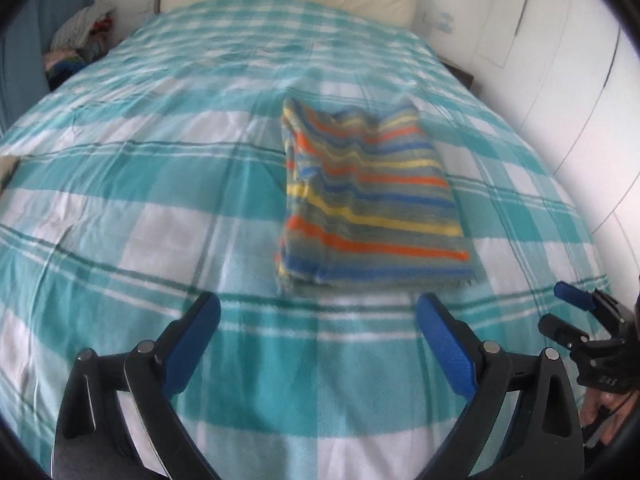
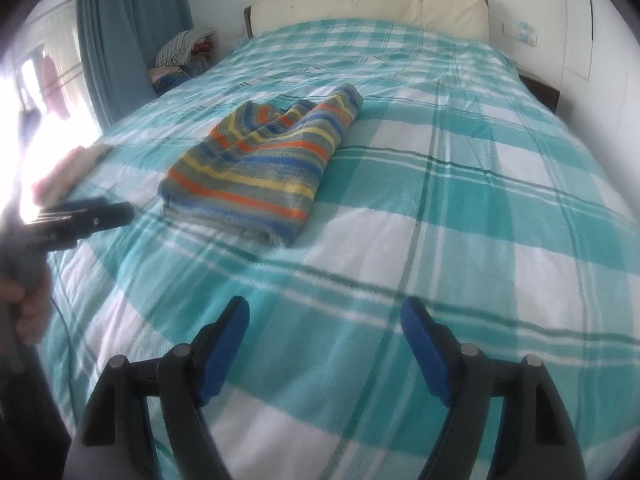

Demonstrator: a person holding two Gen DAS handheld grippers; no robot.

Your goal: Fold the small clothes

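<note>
A striped garment (image 1: 368, 200) in orange, yellow, blue and grey lies folded in a rough rectangle on the teal-and-white checked bedspread (image 1: 160, 200). My left gripper (image 1: 318, 308) hovers just short of its near edge, jaws wide apart with nothing between them. In the right wrist view the same striped garment (image 2: 260, 168) sits up and to the left, well away from my right gripper (image 2: 324, 312), which is open over bare bedspread (image 2: 460, 208). Each gripper shows at the edge of the other's view: the right gripper (image 1: 568, 312) and the left gripper (image 2: 100, 210).
A cream headboard (image 2: 368, 4) closes the far end of the bed. A heap of clothes (image 2: 180, 56) sits beside the bed at the far left, next to a blue curtain (image 2: 128, 32). White wall and cupboard doors (image 1: 560, 60) run along the right side. A hand (image 2: 28, 304) holds the left gripper.
</note>
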